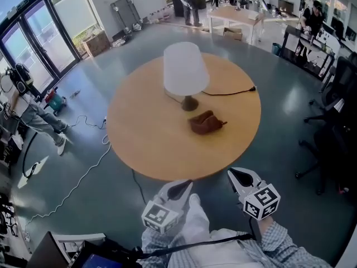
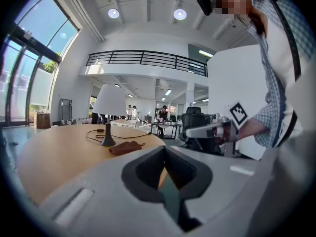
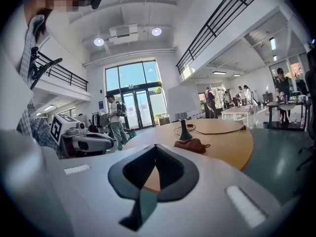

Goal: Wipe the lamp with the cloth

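Observation:
A lamp with a white shade [image 1: 186, 68] and a dark foot [image 1: 189, 103] stands near the middle of a round wooden table [image 1: 145, 127]. A crumpled brown cloth [image 1: 206, 121] lies just in front of the foot. Both show again in the left gripper view, lamp [image 2: 109, 101] and cloth [image 2: 126, 147], and in the right gripper view, lamp [image 3: 181, 101] and cloth [image 3: 191, 145]. My left gripper [image 1: 183, 186] and right gripper [image 1: 241, 176] hover just off the table's near edge, both shut and empty, well short of the cloth.
A black power cord [image 1: 231, 92] runs from the lamp to the table's right edge. Office chairs [image 1: 334, 121] stand to the right, a person [image 1: 28, 113] and cables on the floor to the left. More tables and people are at the back.

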